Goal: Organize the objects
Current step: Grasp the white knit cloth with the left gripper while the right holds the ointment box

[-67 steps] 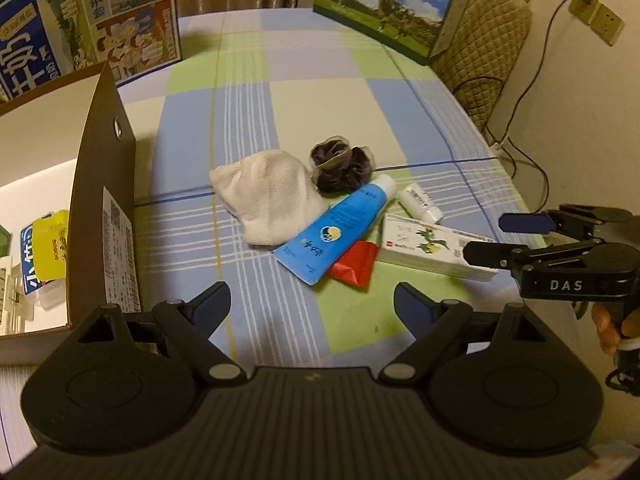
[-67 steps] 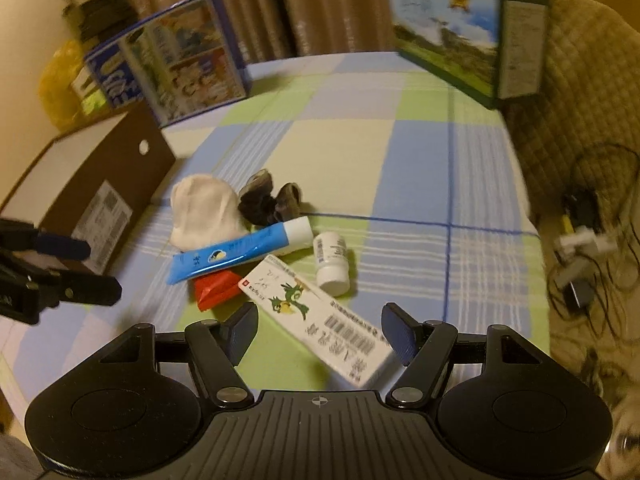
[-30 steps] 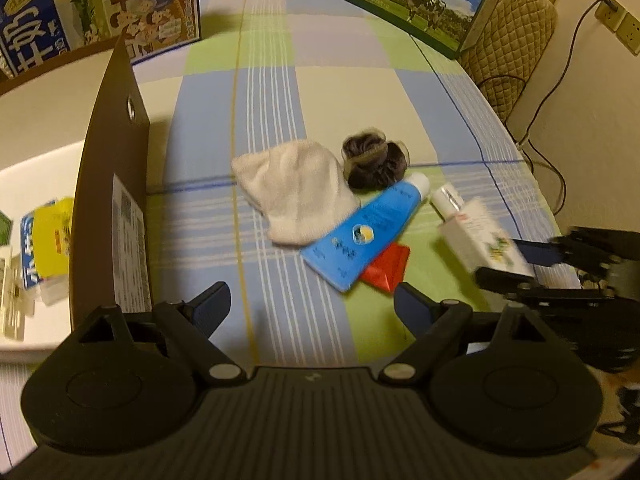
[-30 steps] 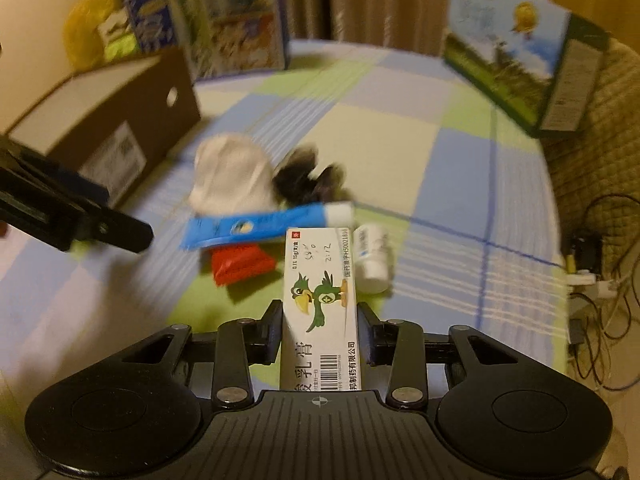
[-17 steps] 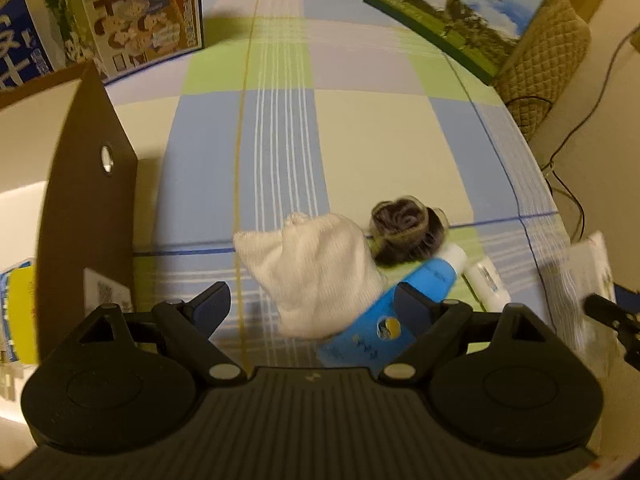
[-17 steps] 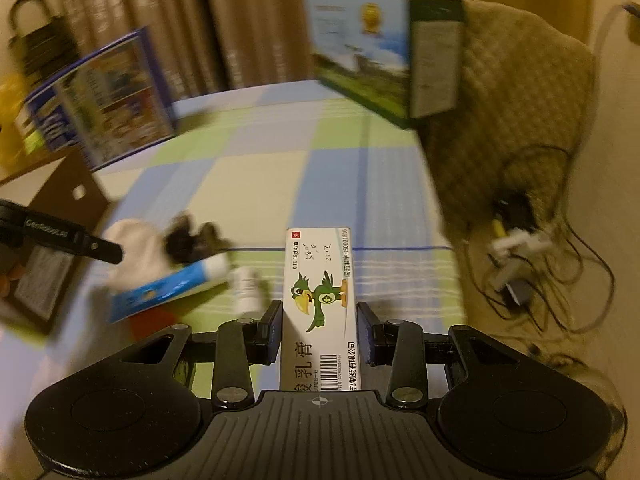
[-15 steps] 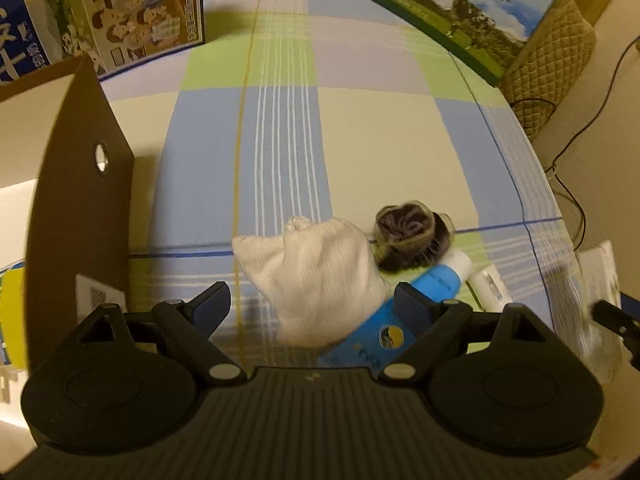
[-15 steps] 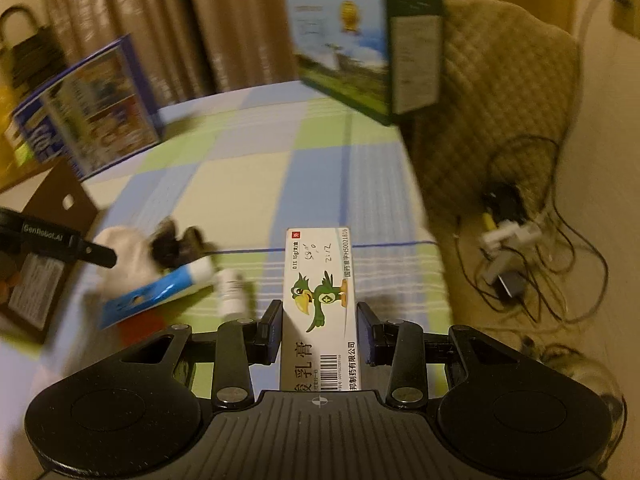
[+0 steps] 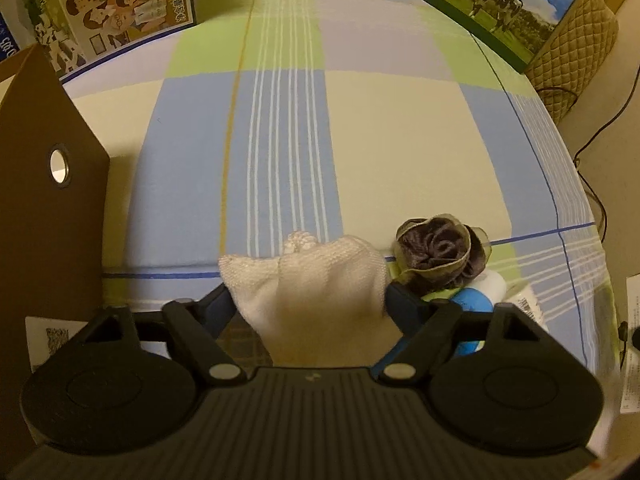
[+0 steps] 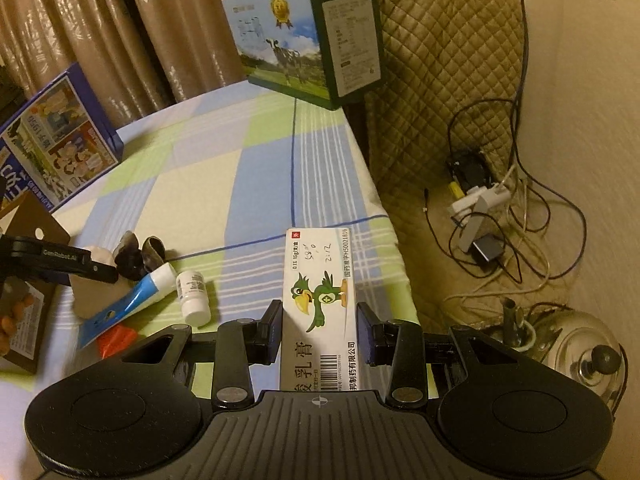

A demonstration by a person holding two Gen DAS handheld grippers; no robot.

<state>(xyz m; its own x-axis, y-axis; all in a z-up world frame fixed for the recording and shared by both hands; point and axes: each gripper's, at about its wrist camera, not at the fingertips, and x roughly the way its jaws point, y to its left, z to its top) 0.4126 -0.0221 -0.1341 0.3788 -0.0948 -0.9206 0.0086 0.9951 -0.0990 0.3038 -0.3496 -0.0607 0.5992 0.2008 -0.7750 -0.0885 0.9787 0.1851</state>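
Note:
My left gripper (image 9: 308, 304) is open and low over the checked tablecloth (image 9: 400, 140), one finger on each side of a white knitted cloth (image 9: 312, 284). Just right of the cloth lie a dark scrunchie (image 9: 438, 254) and a blue tube (image 9: 472, 304), partly hidden by the finger. My right gripper (image 10: 320, 320) is shut on a white ointment box with a green bird (image 10: 320, 280), held above the table's right edge. From this side I see the left gripper (image 10: 60, 264) over the white cloth (image 10: 92, 296), with the scrunchie (image 10: 138, 258), blue tube (image 10: 132, 304), small white bottle (image 10: 192, 292) and red packet (image 10: 118, 338) nearby.
A brown cardboard box (image 9: 52, 208) stands open at the left. Two milk cartons (image 9: 120, 12) (image 10: 304, 40) stand at the table's far corners. Right of the table are a quilted chair (image 10: 448, 60), cables and a power strip (image 10: 480, 200) on the floor, and a metal kettle (image 10: 588, 352).
My right gripper closed on the ointment box, lifted it and swung it right. My left gripper moved forward and down until the white cloth lay between its fingers.

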